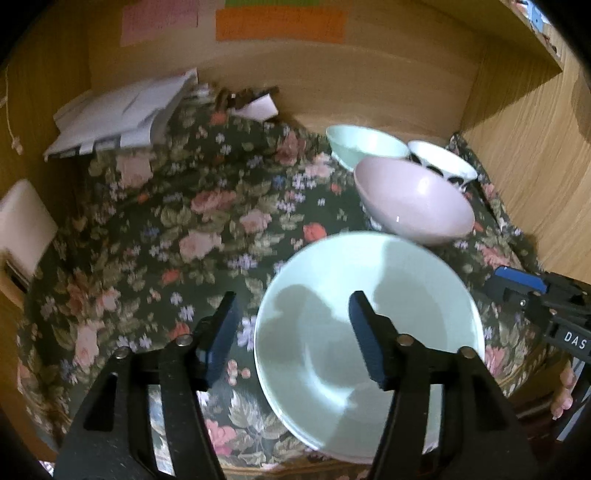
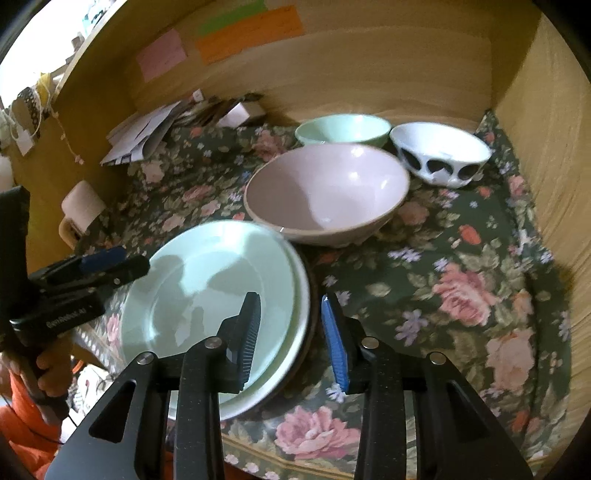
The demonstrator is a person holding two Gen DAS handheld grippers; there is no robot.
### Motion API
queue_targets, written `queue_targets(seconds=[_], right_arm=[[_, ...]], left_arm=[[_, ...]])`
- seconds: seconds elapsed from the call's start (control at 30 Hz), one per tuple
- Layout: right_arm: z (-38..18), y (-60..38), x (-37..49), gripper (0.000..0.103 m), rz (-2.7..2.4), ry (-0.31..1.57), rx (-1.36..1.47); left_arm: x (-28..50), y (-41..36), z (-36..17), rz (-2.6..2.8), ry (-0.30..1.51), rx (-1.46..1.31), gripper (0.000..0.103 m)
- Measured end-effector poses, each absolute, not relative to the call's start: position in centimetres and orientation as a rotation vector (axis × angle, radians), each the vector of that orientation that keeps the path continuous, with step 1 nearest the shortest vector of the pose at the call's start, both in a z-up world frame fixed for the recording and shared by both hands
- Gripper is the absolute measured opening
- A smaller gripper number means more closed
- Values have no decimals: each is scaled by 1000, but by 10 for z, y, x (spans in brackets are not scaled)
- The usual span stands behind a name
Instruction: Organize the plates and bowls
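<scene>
A pale green plate (image 1: 369,314) (image 2: 210,295) lies on top of a white plate (image 2: 301,317) near the front edge of the floral cloth. Behind it stand a large pink bowl (image 1: 413,199) (image 2: 328,192), a small green bowl (image 1: 364,144) (image 2: 343,129) and a white bowl with black spots (image 1: 443,164) (image 2: 439,153). My left gripper (image 1: 291,336) is open and empty, its right finger over the plate's left part. My right gripper (image 2: 291,336) is open and empty, its jaws either side of the plates' right rim. Each gripper shows in the other's view, the right (image 1: 517,284) and the left (image 2: 103,264).
The floral cloth (image 1: 177,229) (image 2: 461,280) covers a wooden alcove with walls behind and at both sides. Loose white papers (image 1: 118,110) (image 2: 144,133) lie at the back left. A white roll (image 2: 83,205) sits at the left wall. Coloured notes (image 2: 247,33) are stuck on the back wall.
</scene>
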State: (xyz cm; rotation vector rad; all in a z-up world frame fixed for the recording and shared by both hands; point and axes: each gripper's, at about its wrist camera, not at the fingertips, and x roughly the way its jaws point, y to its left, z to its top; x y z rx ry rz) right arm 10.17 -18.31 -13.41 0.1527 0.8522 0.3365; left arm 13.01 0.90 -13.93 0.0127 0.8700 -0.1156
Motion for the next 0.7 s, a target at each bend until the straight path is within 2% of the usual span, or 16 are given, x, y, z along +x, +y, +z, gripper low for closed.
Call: queue_targets(seconds=[0.03,0.1,0.2,0.3,0.7], right_arm=[[-131,-186,102,43,327,839,154],[-126,-190,104,48,313,818,157],[-117,-197,109,51,290,785,160],[-111,-204,114,59,262,753,164],[-112,-225,148,59,215,737,175]], left_arm=[[132,8,-136,-116,863,16,65],[138,4,-128,-122,845,27,66],[149,-2,-120,-126,826,36,71],[161,-7,-117,-139,825,40,71],[217,-33,-127,-163,877,69,71]])
